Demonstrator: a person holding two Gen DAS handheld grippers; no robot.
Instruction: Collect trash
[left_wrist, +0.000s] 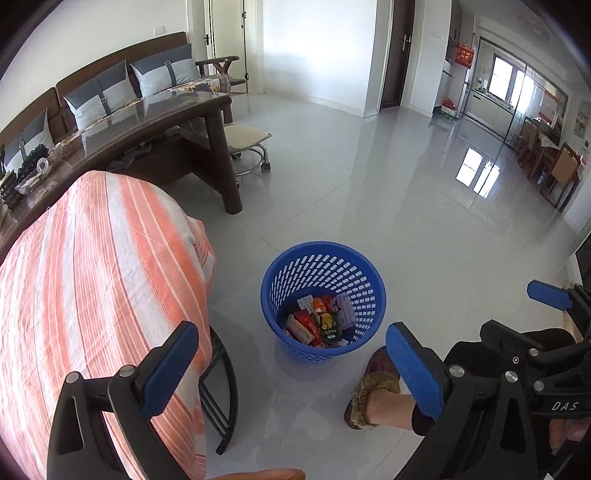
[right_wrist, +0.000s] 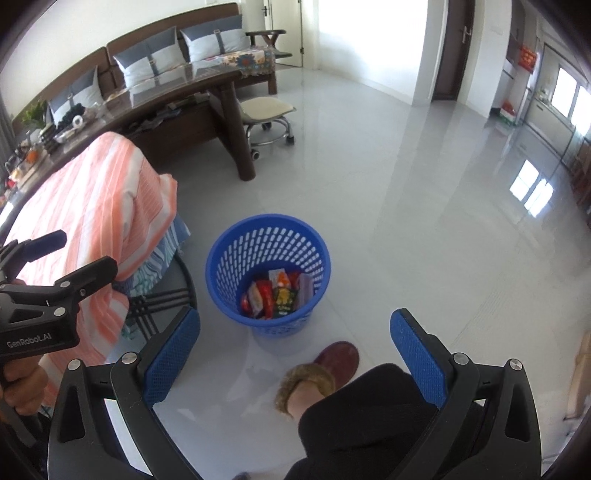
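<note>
A blue perforated trash basket (left_wrist: 323, 245) stands on the grey floor, with several colourful snack wrappers (left_wrist: 317, 321) lying at its bottom. My left gripper (left_wrist: 291, 365) hovers above and just short of it, open, nothing between its blue pads. The right gripper (left_wrist: 511, 308) shows at the right edge of that view. In the right wrist view the same basket (right_wrist: 266, 218) and wrappers (right_wrist: 273, 295) lie ahead of my right gripper (right_wrist: 295, 350), which is also open and holds nothing. The left gripper (right_wrist: 83, 251) appears at the left, over the striped cloth.
An orange-striped cloth (left_wrist: 110, 277) covers a piece of furniture on a black frame, left of the basket. A person's foot in a fur-trimmed slipper (right_wrist: 321, 369) stands just before the basket. Behind are a dark wooden table (left_wrist: 166, 122), a wheeled stool (left_wrist: 247, 140) and a sofa.
</note>
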